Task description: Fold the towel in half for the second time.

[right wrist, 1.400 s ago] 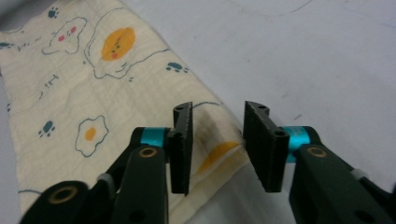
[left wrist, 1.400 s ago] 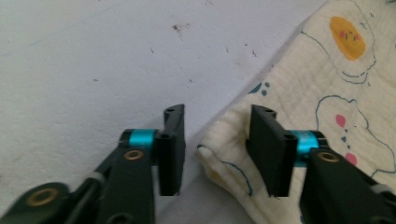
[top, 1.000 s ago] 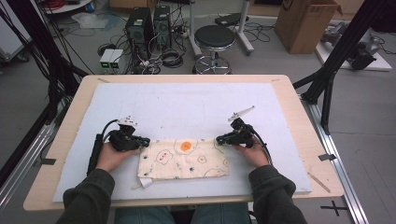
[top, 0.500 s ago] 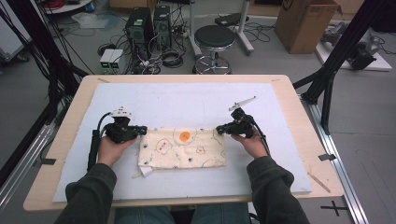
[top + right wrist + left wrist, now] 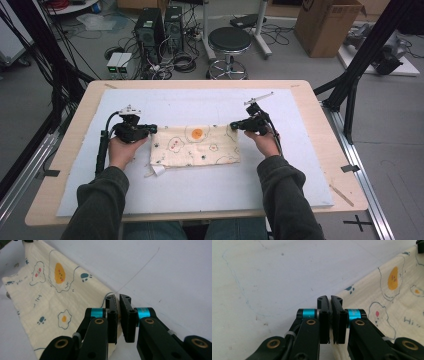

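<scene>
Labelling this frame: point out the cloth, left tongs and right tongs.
cloth (image 5: 200, 147): high view, middle of the printed fabric.
left tongs (image 5: 330, 302): left gripper view, between the tips, shut on the cloth's corner.
right tongs (image 5: 117, 301): right gripper view, between the tips, at the cloth's edge.

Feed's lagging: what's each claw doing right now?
Left claw: shut on the cloth's corner.
Right claw: shut on the cloth's other far corner.

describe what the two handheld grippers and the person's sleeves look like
Both the left gripper and the right gripper are black, with flat black fingers, turquoise rollers at the joints and brass-coloured pivot pins. A black cable trails from the left one; a grey plate tops each. The sleeves are dark olive-grey.
</scene>
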Motion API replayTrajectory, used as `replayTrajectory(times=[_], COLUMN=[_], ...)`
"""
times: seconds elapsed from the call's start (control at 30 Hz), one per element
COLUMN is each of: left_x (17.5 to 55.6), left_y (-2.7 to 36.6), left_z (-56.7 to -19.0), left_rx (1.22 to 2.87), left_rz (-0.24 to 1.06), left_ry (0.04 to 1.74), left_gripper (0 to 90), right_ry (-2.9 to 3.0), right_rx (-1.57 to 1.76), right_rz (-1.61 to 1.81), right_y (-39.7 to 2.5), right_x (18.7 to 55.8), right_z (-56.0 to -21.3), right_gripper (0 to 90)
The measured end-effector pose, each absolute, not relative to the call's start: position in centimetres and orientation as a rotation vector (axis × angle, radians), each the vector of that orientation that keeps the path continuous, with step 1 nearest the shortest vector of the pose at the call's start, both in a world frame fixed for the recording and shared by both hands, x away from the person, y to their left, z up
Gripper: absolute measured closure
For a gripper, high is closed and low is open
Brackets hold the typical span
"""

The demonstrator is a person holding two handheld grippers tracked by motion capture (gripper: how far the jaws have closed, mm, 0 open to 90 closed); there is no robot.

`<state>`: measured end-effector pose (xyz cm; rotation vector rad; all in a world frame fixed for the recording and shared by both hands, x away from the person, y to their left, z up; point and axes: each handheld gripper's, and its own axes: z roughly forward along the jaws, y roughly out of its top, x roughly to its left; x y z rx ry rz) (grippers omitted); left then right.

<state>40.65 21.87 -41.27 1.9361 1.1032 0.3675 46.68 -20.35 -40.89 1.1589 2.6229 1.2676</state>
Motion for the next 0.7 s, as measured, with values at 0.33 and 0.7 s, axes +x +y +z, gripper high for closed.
replayTrajectory(times=[0.33, 0.7], left_x=[40.0, 39.4], left_y=[21.8, 21.7], left_z=[-41.2, -41.1], left_rx=[1.948, 1.958], left_rz=[0.393, 0.391], left_ry=[1.068, 1.047], left_gripper=[85.4, 85.3], right_ry=[2.621, 2.6], right_rx=[1.153, 1.123], right_rz=[1.276, 1.353], right_y=[-20.3, -20.9], right_x=[46.4, 45.5], right_z=[-41.0, -41.1], right_gripper=[84.9, 84.9])
